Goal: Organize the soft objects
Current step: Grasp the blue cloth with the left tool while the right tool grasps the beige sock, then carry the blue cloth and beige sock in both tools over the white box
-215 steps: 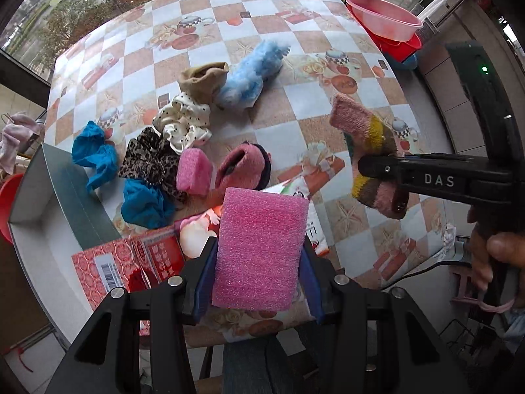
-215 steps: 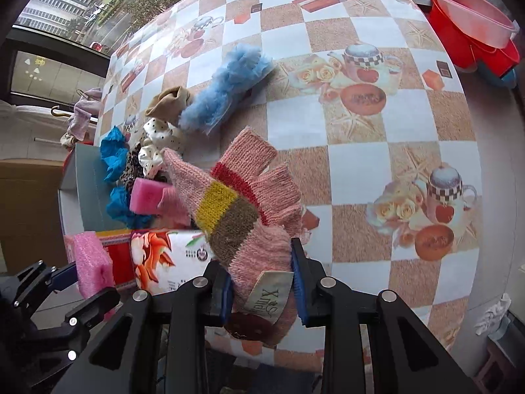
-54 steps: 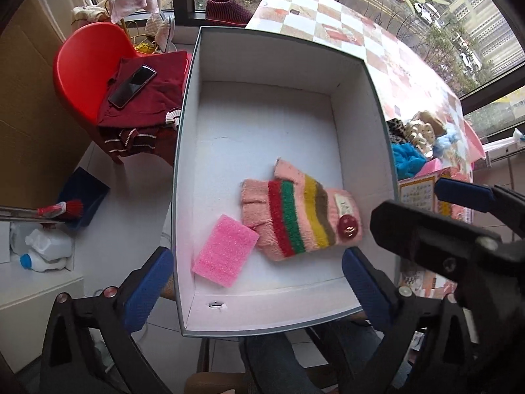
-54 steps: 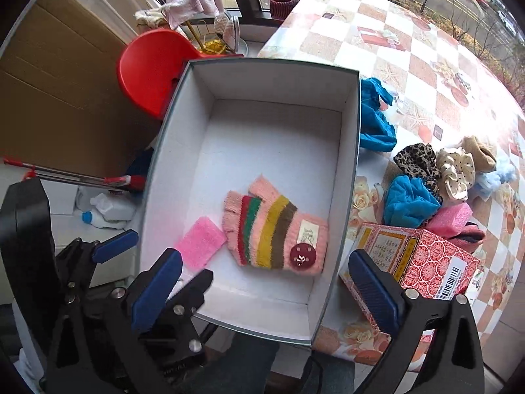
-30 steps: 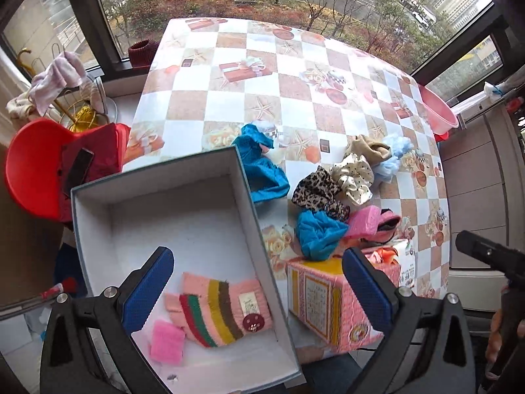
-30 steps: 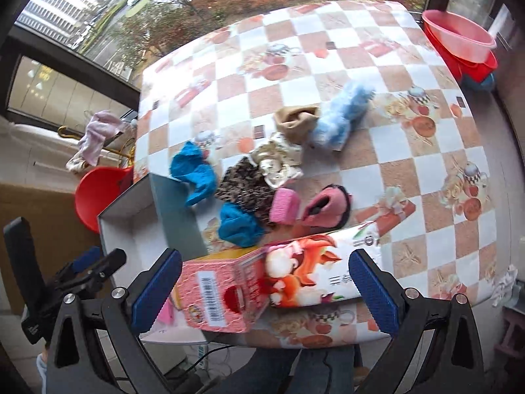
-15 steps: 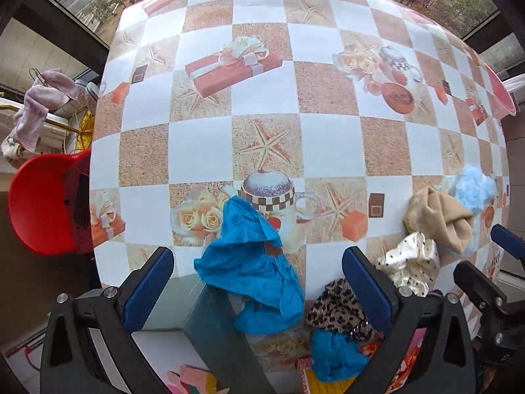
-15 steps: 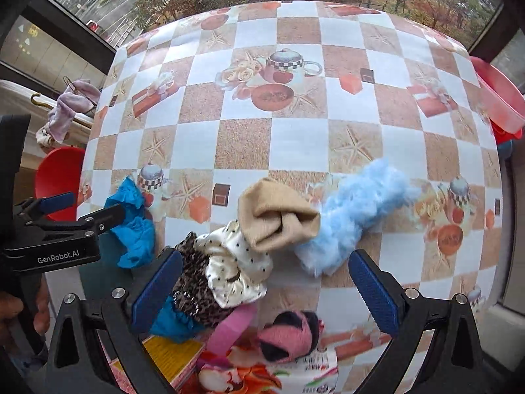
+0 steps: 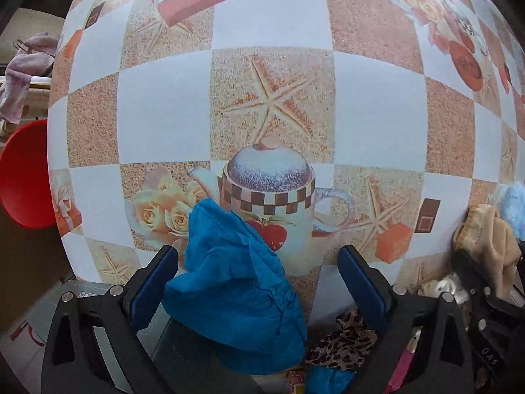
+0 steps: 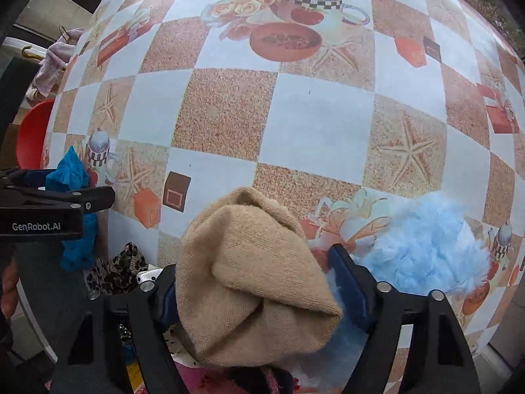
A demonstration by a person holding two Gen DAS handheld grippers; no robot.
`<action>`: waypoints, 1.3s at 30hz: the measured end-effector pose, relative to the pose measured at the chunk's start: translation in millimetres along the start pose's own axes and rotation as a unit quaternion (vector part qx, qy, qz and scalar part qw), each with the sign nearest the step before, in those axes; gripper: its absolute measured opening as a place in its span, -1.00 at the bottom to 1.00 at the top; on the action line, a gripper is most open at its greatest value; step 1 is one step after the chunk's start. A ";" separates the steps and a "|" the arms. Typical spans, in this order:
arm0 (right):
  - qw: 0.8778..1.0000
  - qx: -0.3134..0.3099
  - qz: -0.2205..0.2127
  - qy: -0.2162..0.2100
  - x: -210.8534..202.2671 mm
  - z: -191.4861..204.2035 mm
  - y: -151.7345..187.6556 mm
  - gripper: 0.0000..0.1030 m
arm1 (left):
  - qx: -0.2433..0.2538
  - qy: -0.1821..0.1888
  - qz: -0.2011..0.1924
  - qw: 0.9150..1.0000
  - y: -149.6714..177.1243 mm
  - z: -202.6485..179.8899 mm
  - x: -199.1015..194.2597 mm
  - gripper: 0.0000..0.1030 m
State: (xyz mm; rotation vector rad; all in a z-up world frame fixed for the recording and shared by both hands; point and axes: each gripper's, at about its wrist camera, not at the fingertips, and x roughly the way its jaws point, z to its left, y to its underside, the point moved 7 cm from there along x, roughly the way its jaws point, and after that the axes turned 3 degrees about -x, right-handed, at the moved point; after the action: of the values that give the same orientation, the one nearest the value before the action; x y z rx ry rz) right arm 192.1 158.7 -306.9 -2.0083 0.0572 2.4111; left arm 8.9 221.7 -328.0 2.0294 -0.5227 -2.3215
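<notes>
A crumpled blue cloth (image 9: pixel 236 289) lies on the checkered tablecloth between the wide-open jaws of my left gripper (image 9: pixel 257 277); the pads are not touching it. It also shows in the right wrist view (image 10: pixel 73 210), with the left gripper (image 10: pixel 59 197) around it. A folded beige knit piece (image 10: pixel 252 282) sits between the open jaws of my right gripper (image 10: pixel 256 292). A fluffy light-blue item (image 10: pixel 423 246) lies just right of it. The beige piece (image 9: pixel 485 243) shows at the right edge of the left wrist view.
A leopard-print scrunchie (image 10: pixel 118 267) and a polka-dot one (image 9: pixel 443 290) lie between the two grippers. The grey box edge (image 9: pixel 183 354) is under the left gripper. A red chair (image 9: pixel 23 177) stands off the table's left edge.
Both grippers have dropped low over the table. The left one now straddles the blue cloth, the right one straddles the beige knit piece. Both stay open.
</notes>
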 end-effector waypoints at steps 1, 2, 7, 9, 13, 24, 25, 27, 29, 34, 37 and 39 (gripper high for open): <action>1.000 0.005 0.000 0.001 -2.0 -5.0 1.8 -0.06 | 0.001 0.002 0.002 1.000 1.0 -2.8 0.7 0.89; 1.000 0.014 0.000 -0.006 -3.9 -10.7 3.9 -0.18 | 0.003 0.004 0.006 1.000 2.5 -5.7 2.0 0.89; 0.995 0.075 -0.006 -0.070 -13.5 -42.7 19.7 -0.37 | 0.017 0.039 0.005 0.999 11.6 -26.0 -3.1 0.19; 0.990 0.101 -0.015 -0.101 -21.0 -53.7 27.3 -0.37 | 0.041 0.034 -0.010 0.999 14.3 -34.9 -8.8 -0.46; 0.979 0.144 -0.038 -0.137 -40.9 -70.7 37.1 -0.37 | 0.040 0.080 -0.028 0.996 22.0 -44.2 -18.4 -0.72; 0.972 0.159 -0.095 -0.148 -93.7 -56.7 43.9 -0.37 | 0.043 0.122 -0.144 0.981 57.7 -22.3 -97.7 -0.72; 0.971 0.159 -0.100 -0.147 -95.6 -52.8 43.5 -0.37 | 0.044 0.124 -0.154 0.979 61.5 -22.0 -105.2 -0.72; 0.969 0.161 -0.114 -0.147 -102.4 -48.2 44.1 -0.37 | 0.046 0.127 -0.171 0.976 58.1 -24.9 -127.3 -0.72; 0.966 0.162 -0.132 -0.150 -112.3 -45.5 45.1 -0.37 | 0.049 0.130 -0.187 0.972 68.7 -22.3 -141.8 -0.72; 0.956 0.166 -0.192 -0.146 -141.8 -40.2 52.0 -0.37 | 0.060 0.133 -0.210 0.967 73.9 -27.2 -158.9 -0.72; 0.950 0.176 -0.221 -0.137 -154.7 -44.6 60.6 -0.37 | 0.066 0.132 -0.218 0.965 82.3 -26.5 -164.8 -0.71; 0.946 0.181 -0.235 -0.129 -161.7 -49.6 66.9 -0.37 | 0.070 0.133 -0.221 0.964 88.7 -25.7 -169.7 -0.71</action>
State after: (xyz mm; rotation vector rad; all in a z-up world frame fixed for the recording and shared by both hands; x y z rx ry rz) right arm 268.4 93.8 -155.1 -1.3538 0.0153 2.1397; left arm 42.1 170.5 -144.7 2.7127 -0.2446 -2.2048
